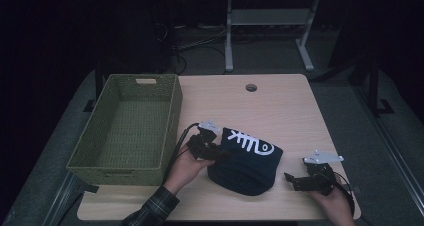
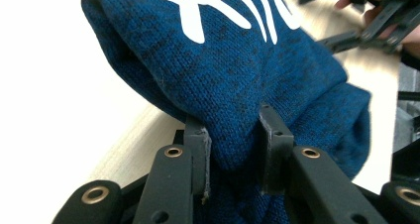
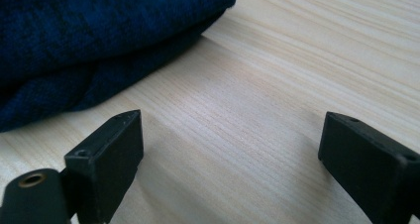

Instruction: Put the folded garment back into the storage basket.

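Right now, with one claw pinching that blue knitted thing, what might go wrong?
1. The left gripper is shut on a small fold at the edge of the dark blue knitted garment with the white print; if lifted, the soft knit may slip out or unfold.
2. The right gripper is open over bare wooden table, beside the garment, so one side would probably sag.
3. The green woven basket sits close by; hanging cloth could catch its rim.

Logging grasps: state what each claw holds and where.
Left claw pinches the blue knit garment at a folded edge nearest the basket. Right claw holds nothing.
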